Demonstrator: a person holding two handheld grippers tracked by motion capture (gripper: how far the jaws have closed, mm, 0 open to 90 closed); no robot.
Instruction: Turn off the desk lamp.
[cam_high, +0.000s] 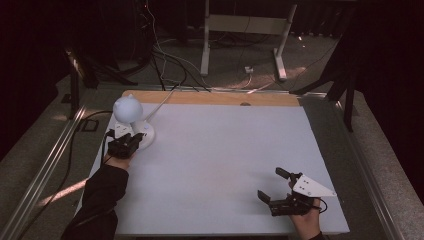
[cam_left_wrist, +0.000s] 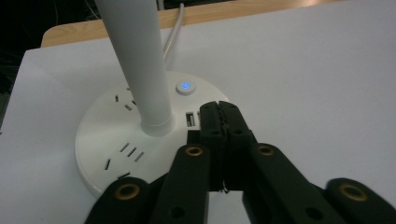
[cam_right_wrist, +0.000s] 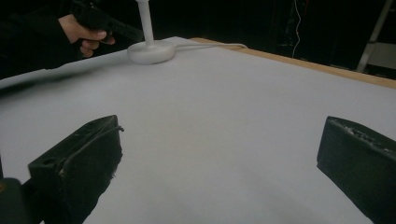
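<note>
White sheet-covered table (cam_high: 220, 165) with a wooden far edge, in a dark room. White desk lamp with a round socketed base (cam_left_wrist: 116, 144) stands at the far-left corner; its head is cut off in the left gripper view. Left gripper (cam_left_wrist: 220, 119), jaws pressed together, hangs over the base near the lit blue button (cam_left_wrist: 184, 87); contact cannot be told. Right gripper (cam_high: 274, 185), jaws spread wide, sits near-right.

Far-left lamp (cam_high: 131, 120); remaining table (cam_high: 225, 160) open.
</note>
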